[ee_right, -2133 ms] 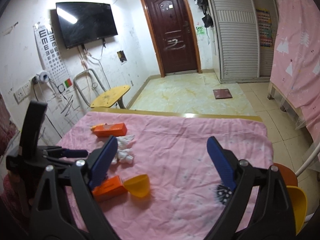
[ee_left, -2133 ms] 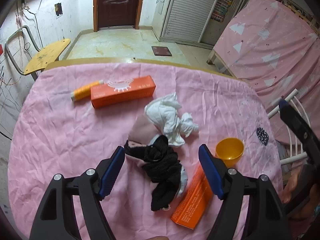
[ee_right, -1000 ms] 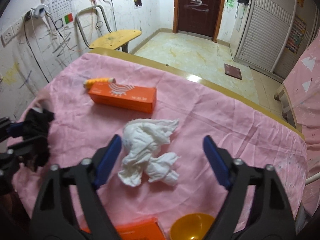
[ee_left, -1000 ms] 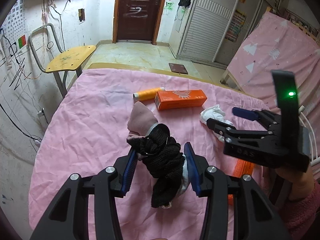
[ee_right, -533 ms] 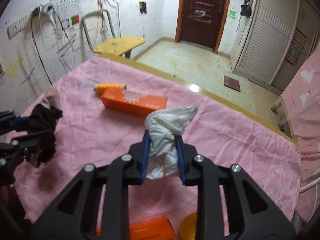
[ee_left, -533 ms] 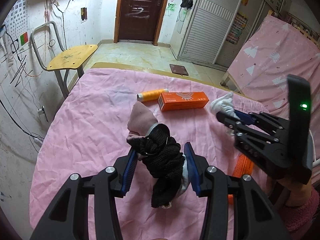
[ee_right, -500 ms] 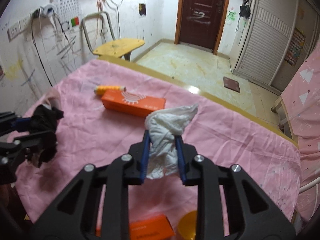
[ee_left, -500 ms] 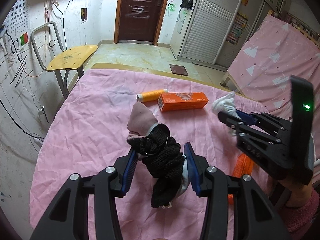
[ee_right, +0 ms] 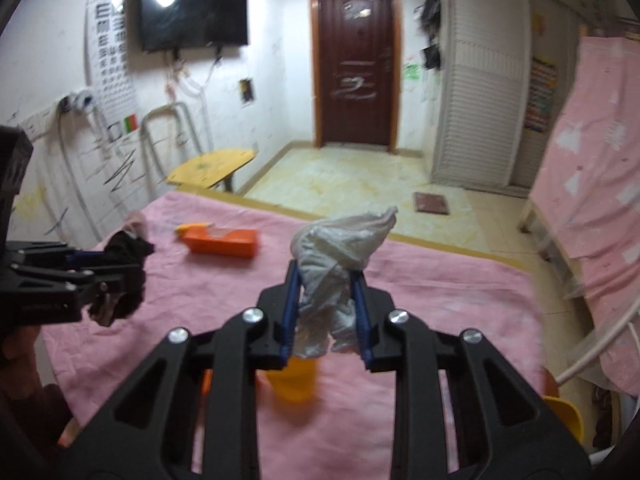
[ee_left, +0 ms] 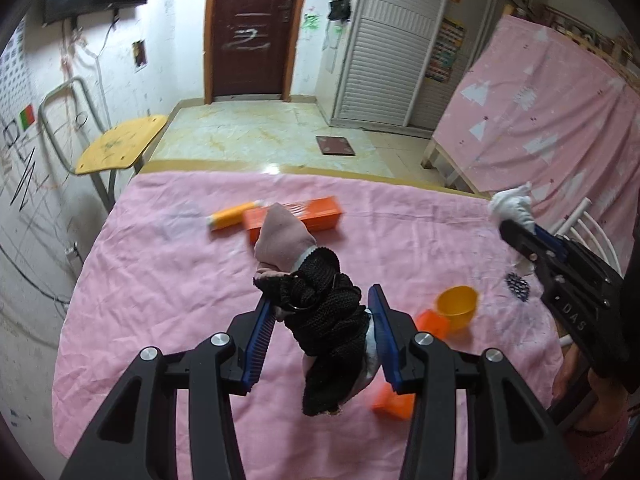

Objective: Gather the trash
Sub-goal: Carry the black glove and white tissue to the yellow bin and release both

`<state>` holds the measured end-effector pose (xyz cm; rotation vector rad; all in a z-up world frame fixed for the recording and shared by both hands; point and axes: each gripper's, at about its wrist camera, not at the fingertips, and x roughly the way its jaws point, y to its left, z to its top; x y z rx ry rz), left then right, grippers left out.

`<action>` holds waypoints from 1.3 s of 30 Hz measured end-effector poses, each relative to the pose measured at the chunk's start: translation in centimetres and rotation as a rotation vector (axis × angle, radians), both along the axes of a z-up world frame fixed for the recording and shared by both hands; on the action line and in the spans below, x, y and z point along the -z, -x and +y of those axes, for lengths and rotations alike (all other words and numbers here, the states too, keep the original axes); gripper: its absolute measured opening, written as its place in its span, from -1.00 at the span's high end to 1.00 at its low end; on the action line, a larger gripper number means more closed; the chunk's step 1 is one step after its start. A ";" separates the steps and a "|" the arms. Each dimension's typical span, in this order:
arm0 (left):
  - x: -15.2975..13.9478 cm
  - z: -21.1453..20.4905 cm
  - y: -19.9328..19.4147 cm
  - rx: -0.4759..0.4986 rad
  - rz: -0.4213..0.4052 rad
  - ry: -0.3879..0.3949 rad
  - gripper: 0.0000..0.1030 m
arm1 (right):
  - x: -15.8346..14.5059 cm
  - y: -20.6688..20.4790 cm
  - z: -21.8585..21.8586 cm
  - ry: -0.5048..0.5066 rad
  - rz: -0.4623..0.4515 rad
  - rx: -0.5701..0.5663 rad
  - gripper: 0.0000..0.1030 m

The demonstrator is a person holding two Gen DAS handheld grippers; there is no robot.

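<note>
both grippers are loaded, so the picking part of this round looks done and the dropping-off part is left. the left gripper point(ee_left: 322, 336), at the bottom centre of the left wrist view, has its jaws clamped on a black knitted rag point(ee_left: 324, 320) with a pale pink cloth point(ee_left: 280, 244) bunched into the same grip; the bundle hangs clear above the pink tablecloth point(ee_left: 160, 280). the right gripper point(ee_right: 326, 308), low in the middle of the right wrist view, is closed on a crumpled white tissue point(ee_right: 336, 256), which sticks up past the fingertips and is also off the cloth.

no bin or bag shows in either view, so where the trash should go cannot be told from here.

still lying on the table: 1 long orange box point(ee_left: 316, 212) with a yellow-orange tube point(ee_left: 232, 216) just beside it in the upper middle of the left wrist view, and a 2nd orange box point(ee_left: 394, 398), partly hidden behind the left gripper's fingers. whether these count as trash is a judgement call; they may be left.

the only container in view is a small yellow cup point(ee_left: 457, 306), right of centre in the left wrist view, standing upright near the 2nd box. its inside looks empty, though the angle is shallow.
</note>
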<state>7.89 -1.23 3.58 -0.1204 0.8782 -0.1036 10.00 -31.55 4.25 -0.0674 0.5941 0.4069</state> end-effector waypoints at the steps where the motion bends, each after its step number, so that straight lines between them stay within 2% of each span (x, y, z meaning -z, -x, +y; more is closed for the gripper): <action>1: -0.2 -0.5 -0.1 0.008 -0.003 -0.004 0.23 | -0.2 0.1 -1.5 -0.012 -0.007 0.026 0.54; 7: -1.6 -5.3 0.0 0.080 -0.024 -0.039 0.23 | -0.7 1.0 -9.4 -0.080 -0.031 0.154 0.54; 16: -2.4 -13.5 0.4 0.200 -0.028 -0.099 0.23 | 0.3 3.0 -18.3 -0.122 -0.050 0.310 0.54; 21: -2.9 -18.1 0.6 0.296 -0.024 -0.071 0.23 | 0.4 3.7 -22.3 -0.113 -0.050 0.388 0.54; 25: -2.9 -22.2 0.7 0.394 -0.006 -0.005 0.23 | 0.4 4.6 -24.9 -0.122 -0.038 0.417 0.49; 28: -2.8 -25.4 0.4 0.461 0.020 0.064 0.23 | 0.6 4.9 -26.6 -0.137 -0.027 0.433 0.28; 29: -2.6 -26.3 0.3 0.474 0.027 0.074 0.23 | 0.7 5.0 -26.9 -0.149 -0.026 0.436 0.12; 30: -2.4 -27.2 0.2 0.486 0.035 0.083 0.23 | 0.8 5.0 -27.1 -0.160 -0.025 0.436 0.04; 32: -2.0 -29.1 -0.1 0.508 0.049 0.101 0.23 | 0.9 5.0 -27.6 -0.175 -0.025 0.443 -0.05; 33: -1.6 -29.9 -0.3 0.515 0.053 0.100 0.23 | 1.0 5.0 -27.8 -0.177 -0.026 0.454 -0.22; 36: -0.4 -32.4 -1.1 0.529 0.074 0.084 0.23 | 1.3 4.7 -28.6 -0.168 -0.024 0.506 -0.27; 39: 0.6 -34.0 -1.8 0.543 0.099 0.092 0.22 | 1.8 4.7 -30.1 -0.214 -0.015 0.547 -0.27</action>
